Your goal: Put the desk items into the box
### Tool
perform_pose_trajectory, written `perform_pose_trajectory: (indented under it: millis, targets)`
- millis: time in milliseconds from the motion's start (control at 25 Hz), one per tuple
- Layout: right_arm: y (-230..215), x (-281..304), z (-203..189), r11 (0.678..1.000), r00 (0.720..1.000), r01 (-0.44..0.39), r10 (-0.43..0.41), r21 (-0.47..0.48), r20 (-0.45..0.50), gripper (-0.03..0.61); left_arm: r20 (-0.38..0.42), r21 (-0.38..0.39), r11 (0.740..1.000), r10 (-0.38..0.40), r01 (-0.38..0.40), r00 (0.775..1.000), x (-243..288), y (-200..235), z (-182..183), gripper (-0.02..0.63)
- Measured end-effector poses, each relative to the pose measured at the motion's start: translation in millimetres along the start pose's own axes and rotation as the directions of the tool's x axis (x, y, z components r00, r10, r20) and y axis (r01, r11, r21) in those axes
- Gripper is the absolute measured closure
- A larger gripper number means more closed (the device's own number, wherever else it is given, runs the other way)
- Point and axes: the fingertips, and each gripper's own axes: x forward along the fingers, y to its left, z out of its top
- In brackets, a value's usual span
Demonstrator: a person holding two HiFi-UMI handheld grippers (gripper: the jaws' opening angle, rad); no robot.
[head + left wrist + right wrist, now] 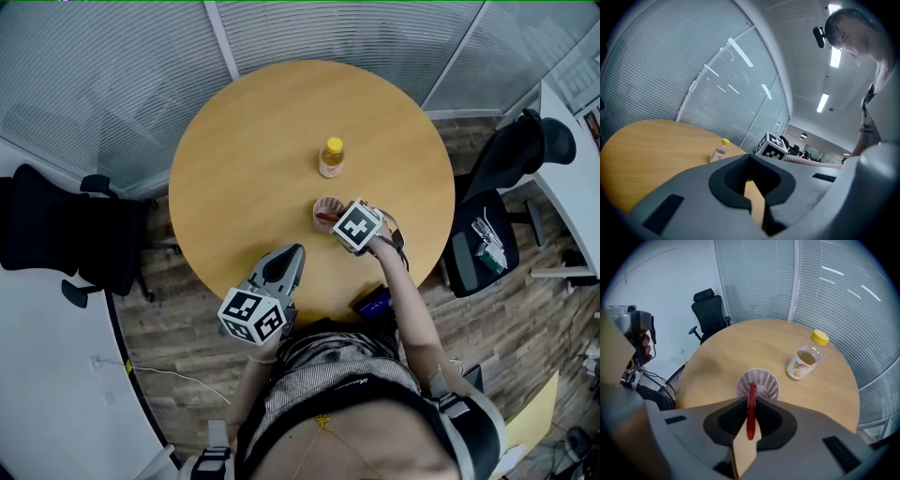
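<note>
On the round wooden table (253, 141), a small white mesh pen holder (325, 210) (758, 383) stands near the front right. My right gripper (336, 219) (751, 416) is shut on a red pen (751, 409), whose far end reaches over the holder's rim. A clear bottle with a yellow cap (330, 157) (806, 362) (719, 150) stands upright just beyond the holder. My left gripper (287, 258) (751, 190) hangs over the table's near edge, left of the right one, with its jaws shut and nothing between them.
A blue object (373, 302) lies by the table's near edge, under my right arm. A black office chair (66, 234) (709, 314) stands left of the table and another (497, 216) to its right. A white desk (574, 159) is at far right. Blinds cover the glass walls behind.
</note>
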Motion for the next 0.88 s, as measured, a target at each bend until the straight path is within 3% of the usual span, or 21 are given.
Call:
perform_pose_trajectory:
  millis: [520, 720, 880]
  targets:
    - [5, 9, 6, 1.000, 1.000, 0.006, -0.005, -0.025, 0.012, 0.517, 0.002, -0.007, 1.000, 0.010, -0.010, 1.000, -3, 3, -4, 0.612]
    - [21, 14, 0, 0.997, 0.997, -0.073, 0.072, 0.038, 0.017, 0.515, 0.003, -0.010, 1.000, 0.008, -0.008, 1.000, -3, 2, -4, 0.612]
    - [9, 4, 13, 0.999, 0.998, -0.003, 0.005, -0.036, 0.066, 0.515, 0.002, -0.009, 1.000, 0.005, -0.005, 1.000, -2, 1, -4, 0.612]
